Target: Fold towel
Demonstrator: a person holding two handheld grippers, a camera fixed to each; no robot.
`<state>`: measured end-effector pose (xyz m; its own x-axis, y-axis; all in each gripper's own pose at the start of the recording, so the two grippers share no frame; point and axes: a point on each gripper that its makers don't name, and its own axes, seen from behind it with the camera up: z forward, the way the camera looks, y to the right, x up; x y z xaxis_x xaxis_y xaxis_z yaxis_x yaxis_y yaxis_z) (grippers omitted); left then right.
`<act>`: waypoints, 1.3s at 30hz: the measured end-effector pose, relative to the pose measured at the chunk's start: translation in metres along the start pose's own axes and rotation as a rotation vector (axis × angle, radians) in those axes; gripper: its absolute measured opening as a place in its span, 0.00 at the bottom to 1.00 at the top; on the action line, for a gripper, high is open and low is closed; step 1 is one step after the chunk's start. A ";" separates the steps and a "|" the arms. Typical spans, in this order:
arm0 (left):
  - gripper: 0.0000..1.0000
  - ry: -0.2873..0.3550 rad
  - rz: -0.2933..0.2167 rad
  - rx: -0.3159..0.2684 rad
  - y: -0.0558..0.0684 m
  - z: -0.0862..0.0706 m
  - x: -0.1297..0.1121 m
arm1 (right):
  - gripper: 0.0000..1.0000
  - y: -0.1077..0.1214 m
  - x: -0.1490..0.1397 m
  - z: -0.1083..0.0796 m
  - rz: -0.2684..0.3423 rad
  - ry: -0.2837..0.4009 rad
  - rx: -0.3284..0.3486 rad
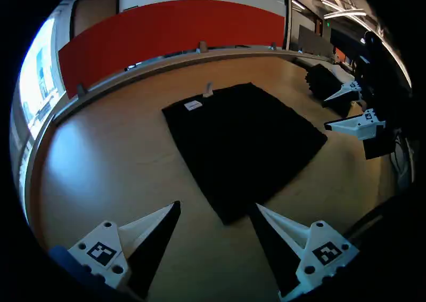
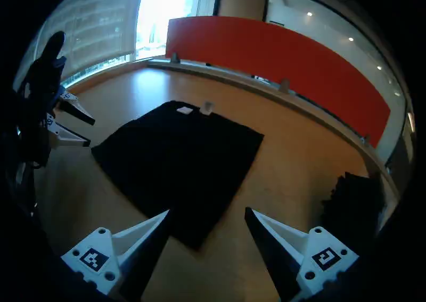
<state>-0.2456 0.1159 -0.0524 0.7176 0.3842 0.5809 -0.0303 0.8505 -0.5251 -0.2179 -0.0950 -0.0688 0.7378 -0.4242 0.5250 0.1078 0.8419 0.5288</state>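
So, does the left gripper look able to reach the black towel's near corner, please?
Probably yes: the left gripper is open, and the towel has its near corner right ahead, between the fingers.

Wooden table (image 1: 106, 158), red panel (image 1: 160, 35) along its far edge

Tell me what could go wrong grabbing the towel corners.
The towel lies flat on the table, so the open left gripper and right gripper may skid over its edge. Black pads against black cloth could hide a missed pinch. The dark pile nearby might catch a wide right-hand sweep.
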 end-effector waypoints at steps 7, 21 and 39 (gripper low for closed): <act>0.94 -0.048 0.019 -0.018 0.007 0.010 -0.013 | 1.00 -0.004 -0.018 0.002 0.015 -0.036 0.014; 0.94 -0.090 0.019 -0.040 0.016 0.020 -0.022 | 0.95 -0.012 -0.037 0.003 -0.005 -0.080 0.049; 0.90 -0.121 0.017 -0.048 0.018 0.022 -0.025 | 0.89 -0.015 -0.045 0.008 -0.010 -0.097 0.072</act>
<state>-0.2798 0.1292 -0.0627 0.6283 0.4410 0.6409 -0.0057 0.8264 -0.5630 -0.2576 -0.0916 -0.0950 0.6683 -0.4659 0.5799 0.0643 0.8128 0.5789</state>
